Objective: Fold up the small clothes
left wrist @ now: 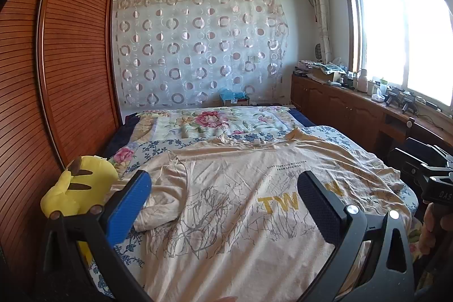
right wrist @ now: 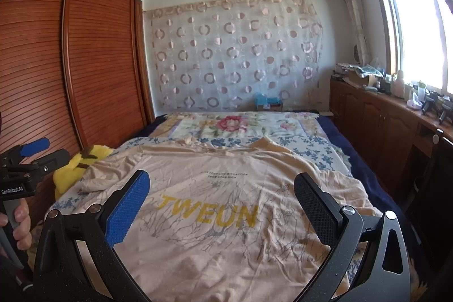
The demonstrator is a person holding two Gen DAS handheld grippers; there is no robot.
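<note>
A peach T-shirt (left wrist: pixel 240 205) with yellow letters and grey branch print lies spread, a bit wrinkled, on the bed, collar at the far end. It fills the middle of the right wrist view too, T-shirt (right wrist: pixel 226 220). My left gripper (left wrist: pixel 223 203) hovers open above the shirt's left half, nothing between its blue and black pads. My right gripper (right wrist: pixel 222 205) is open over the shirt's chest print, also holding nothing. The left sleeve (left wrist: pixel 158 188) is bunched near the blue pad. In the right wrist view the left gripper (right wrist: pixel 28 157) shows at the left edge, held by a hand.
A yellow plush toy (left wrist: pixel 76 188) sits at the bed's left edge by the wooden wardrobe (left wrist: pixel 56 75). A floral quilt (left wrist: pixel 215 120) covers the far bed. A cluttered wooden cabinet (right wrist: pixel 382 115) runs under the window on the right.
</note>
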